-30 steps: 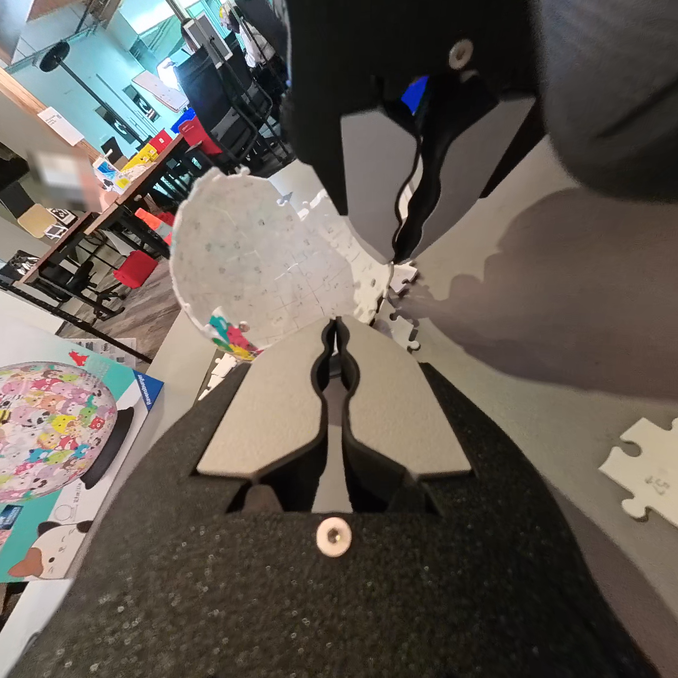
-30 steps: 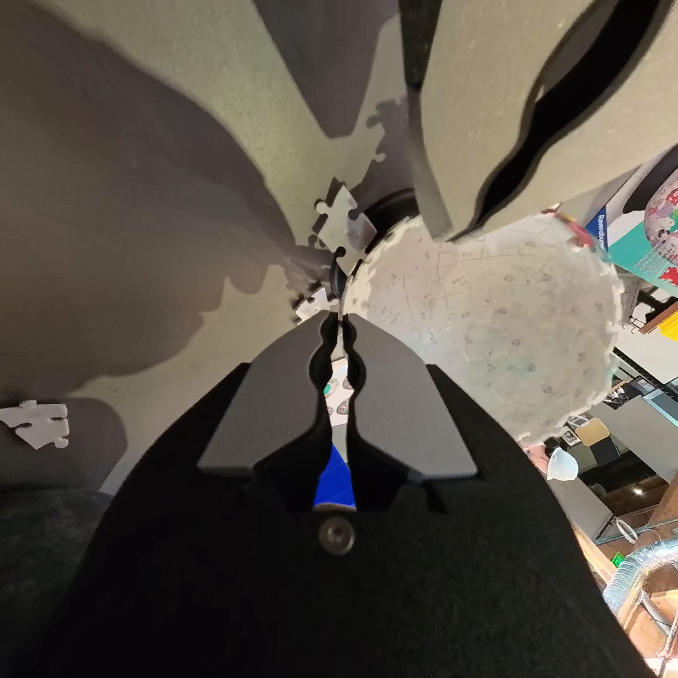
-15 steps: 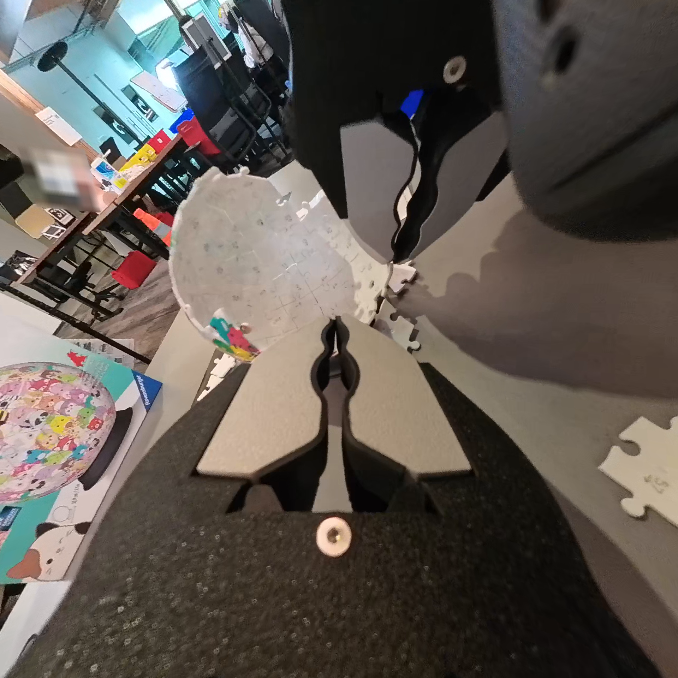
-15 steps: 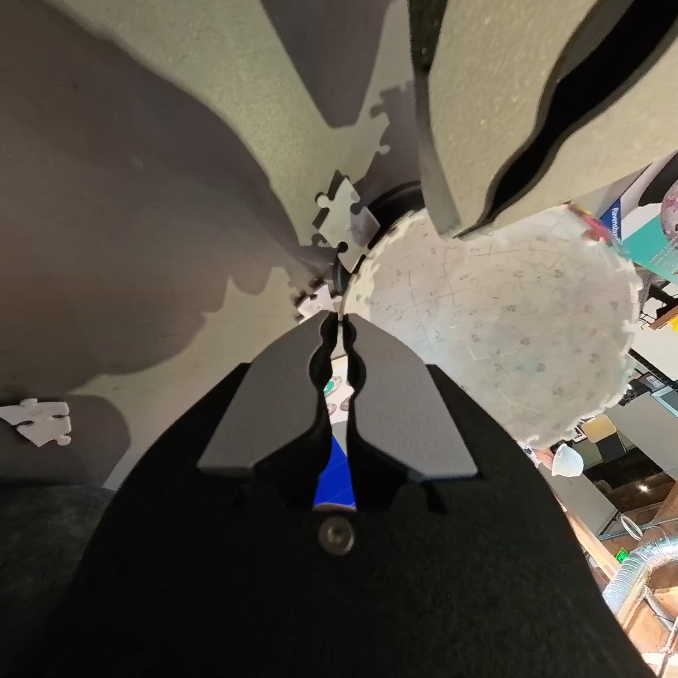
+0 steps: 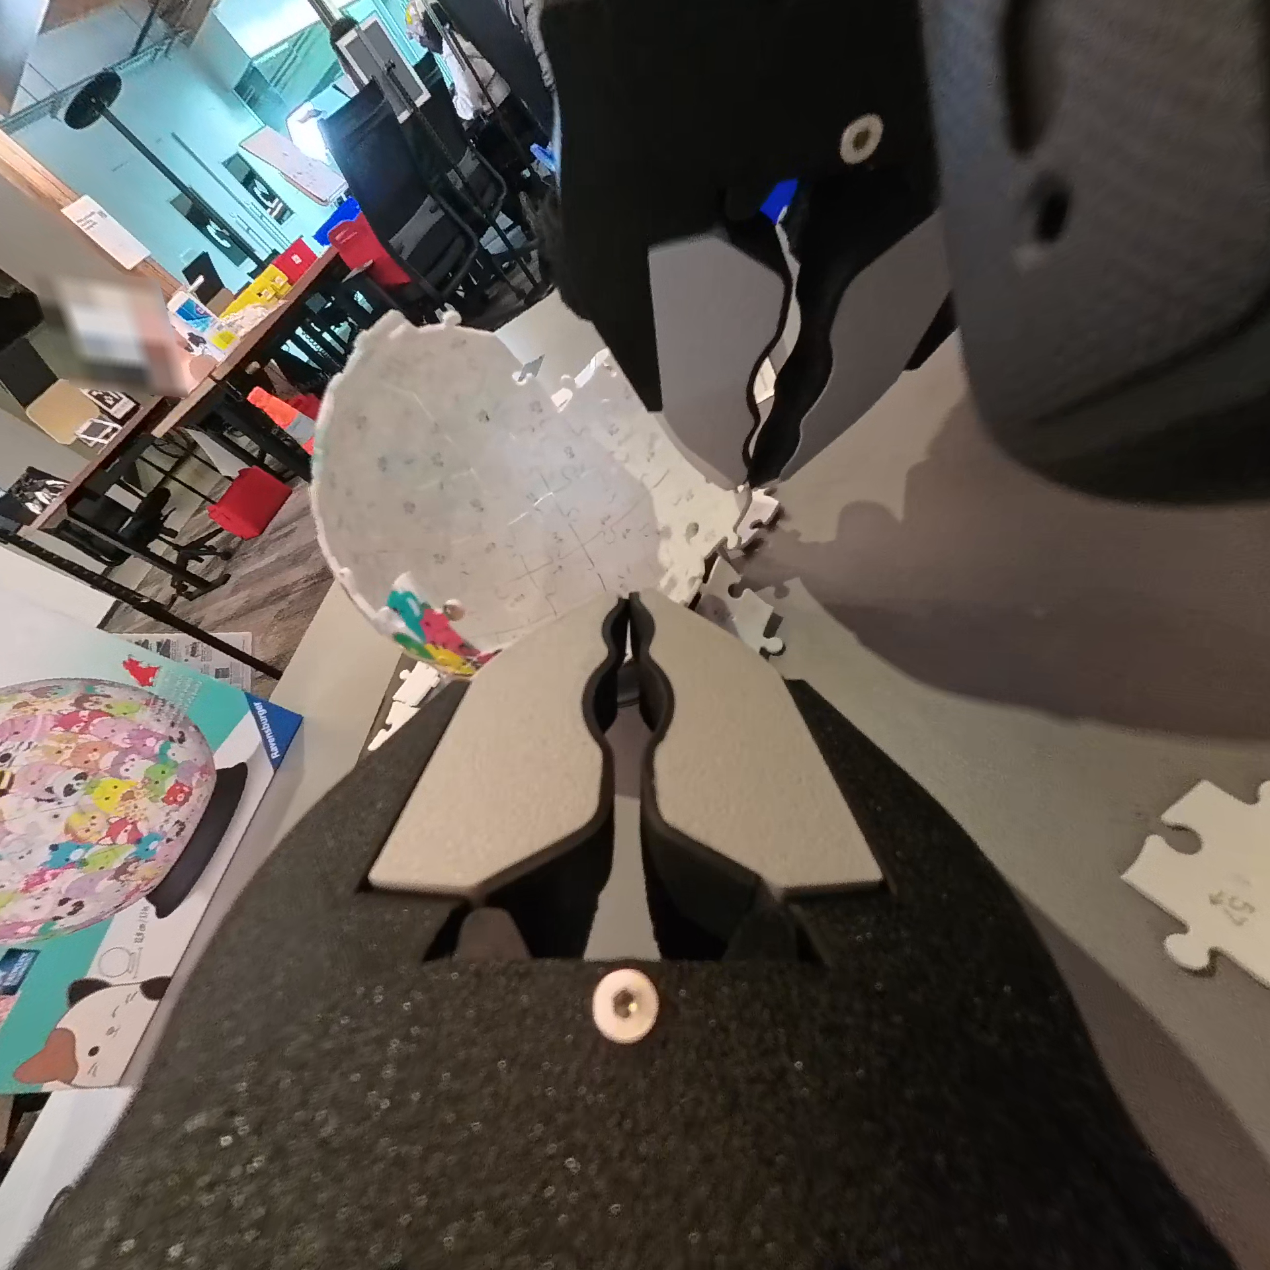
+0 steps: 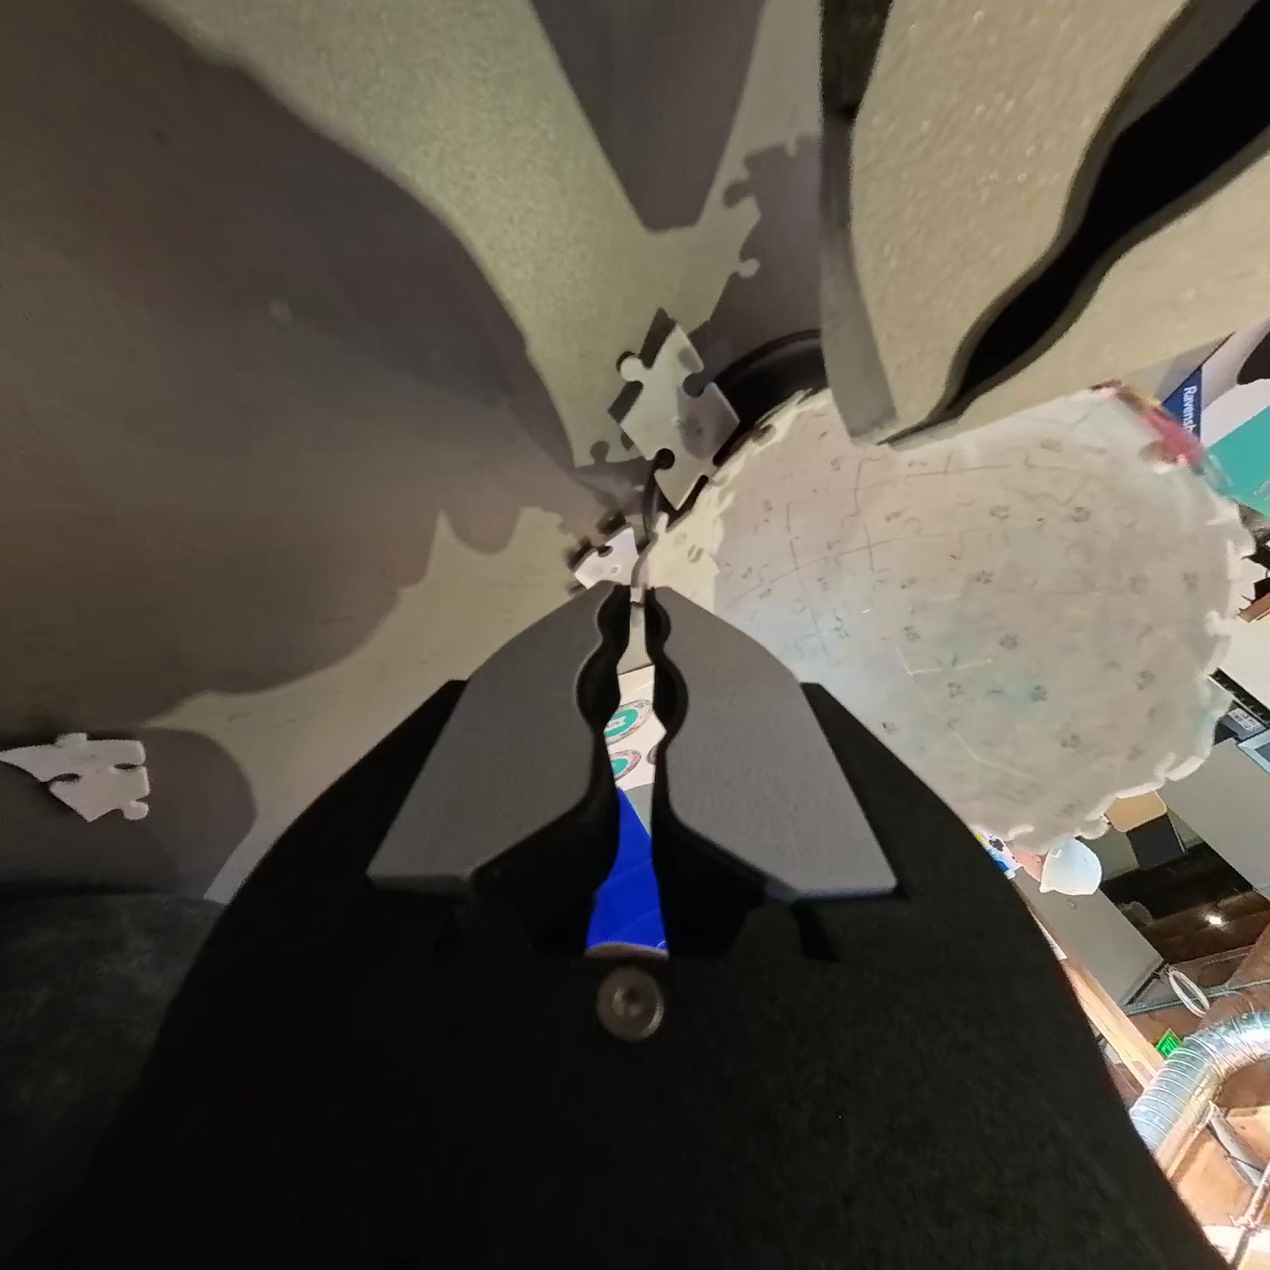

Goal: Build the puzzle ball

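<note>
The half-built puzzle ball (image 5: 495, 495) is a white bowl of joined pieces with a colourful patch at its rim. It also shows in the right wrist view (image 6: 962, 618). My left gripper (image 5: 627, 605) is shut on the ball's near rim and shows from the side in the right wrist view (image 6: 867, 443). My right gripper (image 6: 636, 592) is shut on a single puzzle piece (image 6: 638, 622), seen edge-on, and holds it against the ball's rim. In the left wrist view the right gripper (image 5: 750, 484) comes down from above with that piece (image 5: 759, 512) at its tips.
Loose white pieces lie on the grey table: one by the ball (image 6: 670, 426), one at the left (image 6: 89, 783), one at the right (image 5: 1209, 886). A black ring stand (image 6: 776, 357) sits behind the ball. The puzzle box (image 5: 103, 825) lies at the left. Spacing between my two grippers at the tips: around 7 cm.
The right gripper has shifted and tilted slightly while keeping its piece at the ball's rim. The ball looks a little nearer in the right wrist view. Both grippers stay shut.
</note>
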A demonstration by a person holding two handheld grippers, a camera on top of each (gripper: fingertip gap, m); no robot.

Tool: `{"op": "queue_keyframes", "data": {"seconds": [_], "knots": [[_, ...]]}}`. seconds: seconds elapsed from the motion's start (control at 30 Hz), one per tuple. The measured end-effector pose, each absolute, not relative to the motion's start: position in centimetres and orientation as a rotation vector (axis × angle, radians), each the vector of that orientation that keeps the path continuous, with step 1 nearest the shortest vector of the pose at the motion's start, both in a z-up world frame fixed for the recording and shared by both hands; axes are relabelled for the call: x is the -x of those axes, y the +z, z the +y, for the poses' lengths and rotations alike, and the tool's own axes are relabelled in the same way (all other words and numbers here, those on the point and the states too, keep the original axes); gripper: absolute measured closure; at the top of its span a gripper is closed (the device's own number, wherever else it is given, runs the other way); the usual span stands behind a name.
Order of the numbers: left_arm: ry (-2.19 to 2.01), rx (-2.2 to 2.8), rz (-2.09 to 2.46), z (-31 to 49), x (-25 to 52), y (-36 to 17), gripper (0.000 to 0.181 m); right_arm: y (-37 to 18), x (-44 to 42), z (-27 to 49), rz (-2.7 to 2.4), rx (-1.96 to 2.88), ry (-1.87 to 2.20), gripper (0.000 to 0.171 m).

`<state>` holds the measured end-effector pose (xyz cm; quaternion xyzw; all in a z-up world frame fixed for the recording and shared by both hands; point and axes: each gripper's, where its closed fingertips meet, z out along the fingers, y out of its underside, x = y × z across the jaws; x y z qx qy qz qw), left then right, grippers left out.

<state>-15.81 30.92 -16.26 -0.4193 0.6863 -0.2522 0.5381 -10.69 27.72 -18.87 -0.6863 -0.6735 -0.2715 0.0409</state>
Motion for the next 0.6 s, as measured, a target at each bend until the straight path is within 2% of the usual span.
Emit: {"op": "queue_keyframes", "data": {"seconds": [0.6], "knots": [[-0.585,0.981,1.600,31.09,15.77,-15.88,0.181,-18.46,10.66,27.69,-2.044,2.110,-0.816,0.168]]}}
